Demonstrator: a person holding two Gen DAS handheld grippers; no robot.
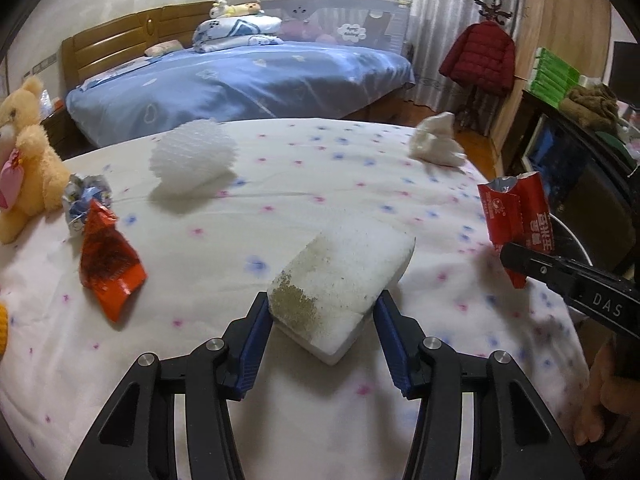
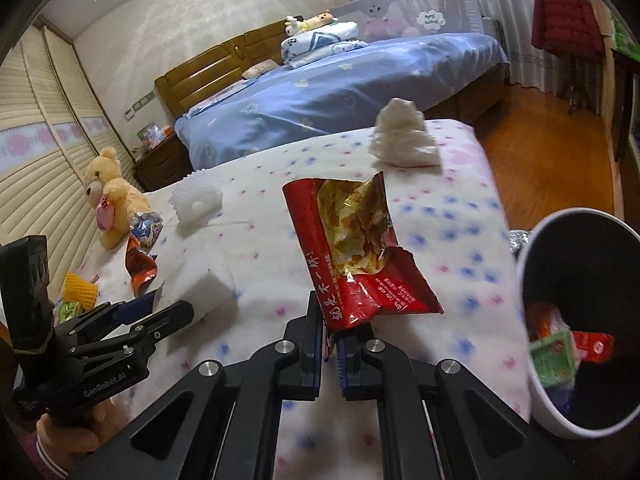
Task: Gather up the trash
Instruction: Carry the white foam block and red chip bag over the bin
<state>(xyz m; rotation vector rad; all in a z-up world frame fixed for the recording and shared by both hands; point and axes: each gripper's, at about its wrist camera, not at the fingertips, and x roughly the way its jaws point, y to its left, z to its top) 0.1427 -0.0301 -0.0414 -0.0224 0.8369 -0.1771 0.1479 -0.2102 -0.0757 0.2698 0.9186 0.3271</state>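
Both grippers are loaded. Between the blue pads of the left gripper (image 1: 322, 312) a stained white foam block (image 1: 344, 280) is clamped at its near end, the jaws standing partly apart around its width. By the right gripper (image 2: 330, 338), pinched nearly shut, the bottom edge of a torn red snack bag (image 2: 356, 248) is held upright above the flowered bedspread (image 2: 460, 216).

The step in hand is judged to be the carry to the bin: a dark, white-rimmed waste bin (image 2: 536, 396) is seen just right of the right gripper, with wrappers already inside. For the next move, each piece must be brought over the rim and let go — the bag first, being nearer.

Further out, more trash is left on the spread: a white foam net (image 1: 192, 160), a crumpled tissue (image 1: 436, 142), an orange-red wrapper (image 1: 108, 264) and a silvery blue wrapper (image 1: 86, 200) beside a plush bear (image 1: 28, 152). Little stands in the way — only the two tools themselves, which are close and could be knocked together over the bin.
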